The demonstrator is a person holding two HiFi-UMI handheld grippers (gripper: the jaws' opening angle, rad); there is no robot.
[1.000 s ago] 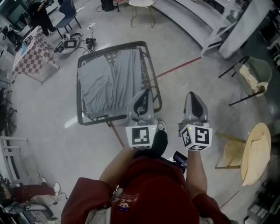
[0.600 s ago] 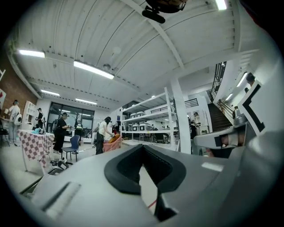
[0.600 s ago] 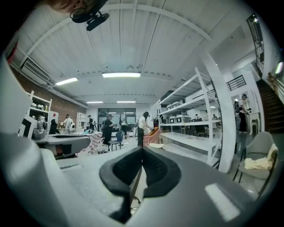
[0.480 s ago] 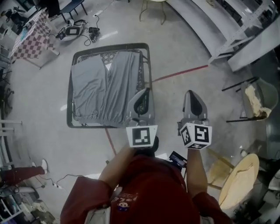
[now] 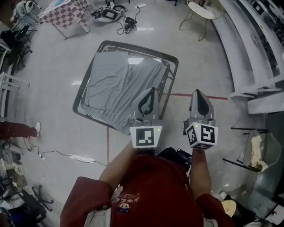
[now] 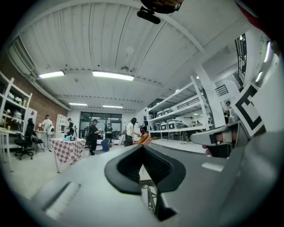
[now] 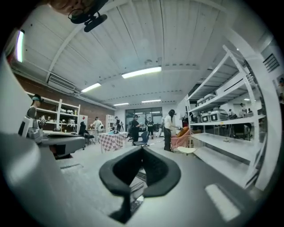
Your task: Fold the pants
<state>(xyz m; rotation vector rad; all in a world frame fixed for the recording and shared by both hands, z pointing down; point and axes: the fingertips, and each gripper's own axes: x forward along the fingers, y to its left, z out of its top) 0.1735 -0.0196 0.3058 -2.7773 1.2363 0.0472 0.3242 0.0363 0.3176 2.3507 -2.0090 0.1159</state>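
Grey pants [image 5: 119, 87] lie spread flat on a dark wire-framed table [image 5: 83, 94] in the upper middle of the head view. My left gripper [image 5: 151, 90] hangs at the table's near right corner, pointing level, its jaws shut with nothing between them. To its right my right gripper [image 5: 196, 93] is over the bare floor, clear of the table, also shut and empty. In the left gripper view the jaws [image 6: 143, 146] meet at their tips, with the table's wire frame [image 6: 151, 198] just below. The right gripper view shows its jaws [image 7: 142, 148] meeting the same way.
A red line [image 5: 195, 95] runs across the grey floor. White shelving [image 5: 248, 57] lines the right side. A checkered table [image 5: 66, 9] and cables [image 5: 124, 23] lie beyond the pants. A round stool [image 5: 199, 10] stands far right. Several people [image 6: 95, 135] stand farther down the room.
The whole view has swung: the table and pants now sit turned and nearer to me, with the shelving closer on the right. Both grippers stay shut and empty in front of me.
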